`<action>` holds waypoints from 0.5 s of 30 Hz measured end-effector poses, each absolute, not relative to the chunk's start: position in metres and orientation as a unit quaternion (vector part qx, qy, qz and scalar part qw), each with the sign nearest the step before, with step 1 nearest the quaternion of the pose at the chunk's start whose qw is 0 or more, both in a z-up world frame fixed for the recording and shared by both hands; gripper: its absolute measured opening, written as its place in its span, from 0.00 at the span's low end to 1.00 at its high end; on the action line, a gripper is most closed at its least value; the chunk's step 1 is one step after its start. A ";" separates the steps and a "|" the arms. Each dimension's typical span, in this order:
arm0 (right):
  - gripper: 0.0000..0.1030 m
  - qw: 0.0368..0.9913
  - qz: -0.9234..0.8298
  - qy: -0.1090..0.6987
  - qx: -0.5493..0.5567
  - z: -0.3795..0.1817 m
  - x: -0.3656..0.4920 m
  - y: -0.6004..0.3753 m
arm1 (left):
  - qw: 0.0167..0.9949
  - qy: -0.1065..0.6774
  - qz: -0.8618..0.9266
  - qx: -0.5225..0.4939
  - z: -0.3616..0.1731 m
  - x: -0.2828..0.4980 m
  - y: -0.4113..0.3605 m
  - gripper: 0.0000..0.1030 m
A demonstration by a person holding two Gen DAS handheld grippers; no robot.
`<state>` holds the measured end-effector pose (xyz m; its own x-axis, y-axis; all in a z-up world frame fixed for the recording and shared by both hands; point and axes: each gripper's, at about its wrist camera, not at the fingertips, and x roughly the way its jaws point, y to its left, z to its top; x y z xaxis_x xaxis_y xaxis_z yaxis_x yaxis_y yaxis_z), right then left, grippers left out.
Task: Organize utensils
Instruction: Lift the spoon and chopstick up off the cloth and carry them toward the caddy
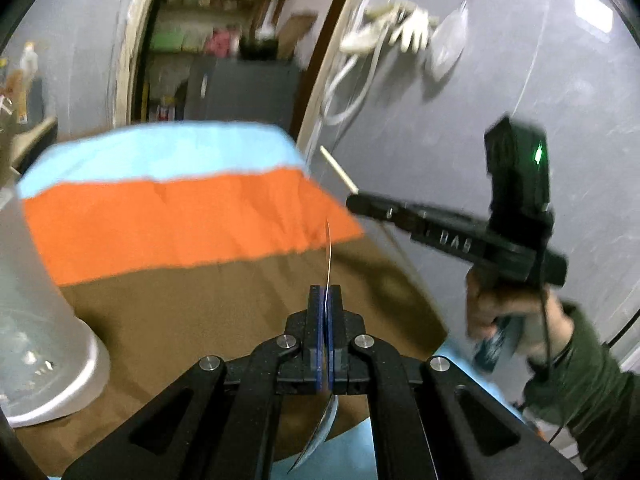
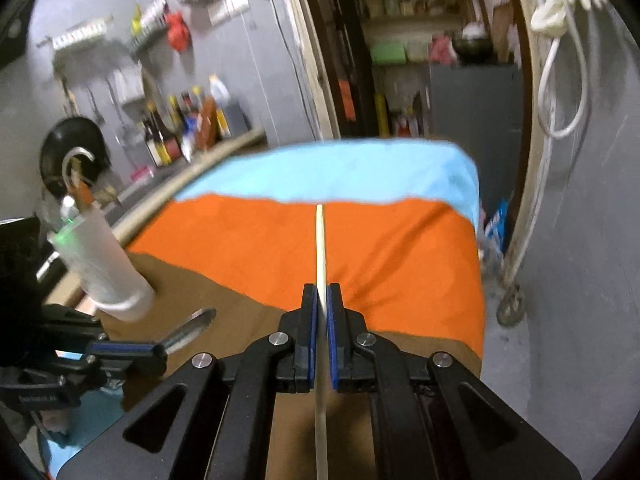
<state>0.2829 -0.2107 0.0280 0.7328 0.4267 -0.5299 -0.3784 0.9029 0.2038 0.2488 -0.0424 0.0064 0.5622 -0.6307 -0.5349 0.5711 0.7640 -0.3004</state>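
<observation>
My left gripper (image 1: 327, 294) is shut on a metal spoon (image 1: 329, 252), seen edge-on; its handle sticks forward and its bowl hangs below the jaws. In the right wrist view the left gripper (image 2: 158, 350) shows at lower left with the spoon handle (image 2: 188, 330) jutting out. My right gripper (image 2: 321, 294) is shut on a pale wooden chopstick (image 2: 319, 240) that points forward over the orange cloth. In the left wrist view the right gripper (image 1: 352, 200) is at the right, held by a hand, with the chopstick tip (image 1: 338, 170) showing. A translucent white utensil cup (image 1: 36, 320) stands on the table at left, also visible in the right wrist view (image 2: 104, 264).
The table is covered in brown (image 1: 200, 312), orange (image 2: 400, 264) and light blue (image 2: 340, 172) cloth. A grey wall with a hanging white cable (image 2: 560, 80) is to the right. A doorway with shelves (image 2: 420, 40) lies beyond the table; bottles (image 2: 188, 124) stand on a counter at left.
</observation>
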 end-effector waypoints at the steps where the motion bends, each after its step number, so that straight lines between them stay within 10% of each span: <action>1: 0.03 0.934 0.218 0.280 0.043 0.033 0.278 -0.209 | 0.889 0.299 -0.341 -0.054 0.014 0.243 -0.037 0.00; 15: 0.03 0.946 0.308 0.076 0.066 0.104 0.236 -0.146 | 0.932 0.133 -0.314 -0.125 0.080 0.221 0.031 0.00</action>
<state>0.2360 -0.1463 0.1041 0.7990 0.5925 -0.1027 -0.5723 0.8017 0.1723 0.2206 0.0311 0.0796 0.7678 -0.6177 -0.1701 0.5510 0.7721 -0.3167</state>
